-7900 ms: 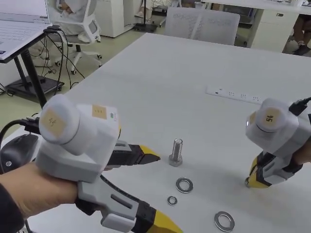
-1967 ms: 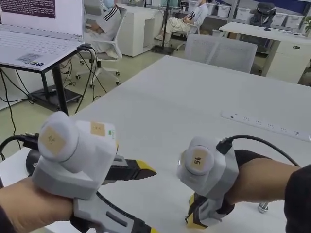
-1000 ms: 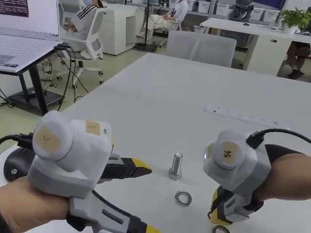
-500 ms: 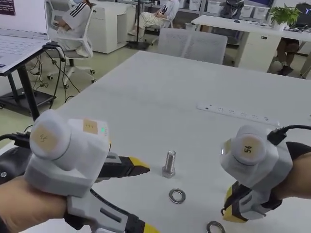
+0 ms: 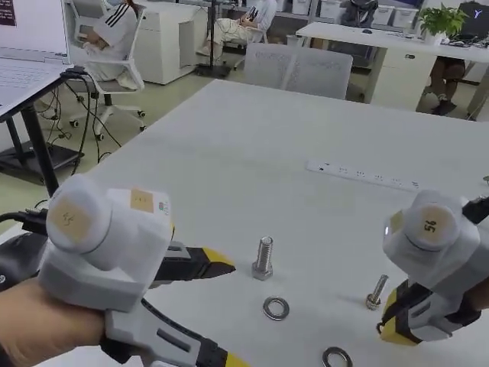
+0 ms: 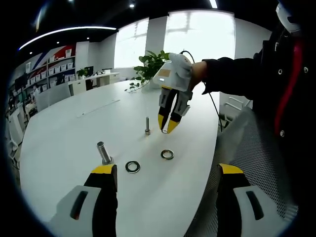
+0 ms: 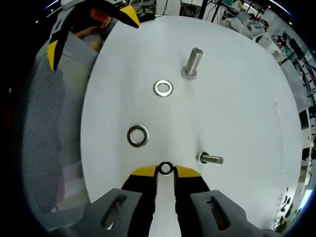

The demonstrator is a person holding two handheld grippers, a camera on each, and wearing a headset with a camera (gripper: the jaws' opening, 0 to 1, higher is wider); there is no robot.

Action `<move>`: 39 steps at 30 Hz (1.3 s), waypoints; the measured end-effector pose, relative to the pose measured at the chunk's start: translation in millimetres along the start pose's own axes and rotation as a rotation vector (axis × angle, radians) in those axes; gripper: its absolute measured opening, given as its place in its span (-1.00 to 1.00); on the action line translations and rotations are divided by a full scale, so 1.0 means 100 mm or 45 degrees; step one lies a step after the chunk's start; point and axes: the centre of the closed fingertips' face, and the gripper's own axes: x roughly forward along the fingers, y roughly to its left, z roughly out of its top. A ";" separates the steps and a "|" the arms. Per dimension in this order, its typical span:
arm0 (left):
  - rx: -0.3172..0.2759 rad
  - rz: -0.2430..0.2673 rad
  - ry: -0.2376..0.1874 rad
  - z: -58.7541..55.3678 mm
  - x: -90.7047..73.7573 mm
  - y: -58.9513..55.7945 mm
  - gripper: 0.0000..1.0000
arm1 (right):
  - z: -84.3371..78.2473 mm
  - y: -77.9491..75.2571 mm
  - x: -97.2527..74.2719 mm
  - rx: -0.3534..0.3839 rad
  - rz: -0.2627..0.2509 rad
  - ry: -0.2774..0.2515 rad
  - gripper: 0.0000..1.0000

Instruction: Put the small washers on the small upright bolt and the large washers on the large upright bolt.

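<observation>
The large bolt (image 5: 263, 258) (image 7: 192, 63) stands upright on the white table (image 5: 252, 153), with the small bolt (image 5: 376, 292) (image 6: 147, 126) upright to its right. Two large washers lie flat on the table, one (image 5: 276, 308) (image 7: 163, 88) close to the large bolt, the other (image 5: 337, 356) (image 7: 138, 136) nearer the front edge. My right gripper (image 5: 386, 329) (image 7: 166, 171) is shut on a small washer (image 7: 166, 168), hanging just beside the small bolt. My left gripper (image 5: 225, 313) (image 6: 167, 170) stands open left of the large bolt, with nothing between its jaws.
A white power strip (image 5: 359, 173) lies further back on the table. A grey chair (image 5: 298, 69) stands at the far edge. A laptop (image 5: 23, 73) on a stand is off to the left. The table's edge runs close to my left gripper.
My right gripper has moved to the right, away from the large bolt, and the small bolt has come into sight beside it. My left gripper has stayed open in place.
</observation>
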 end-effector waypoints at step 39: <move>-0.020 0.010 0.021 -0.01 0.01 0.04 0.64 | 0.21 -0.50 -0.32 -0.014 -0.110 -0.061 -0.72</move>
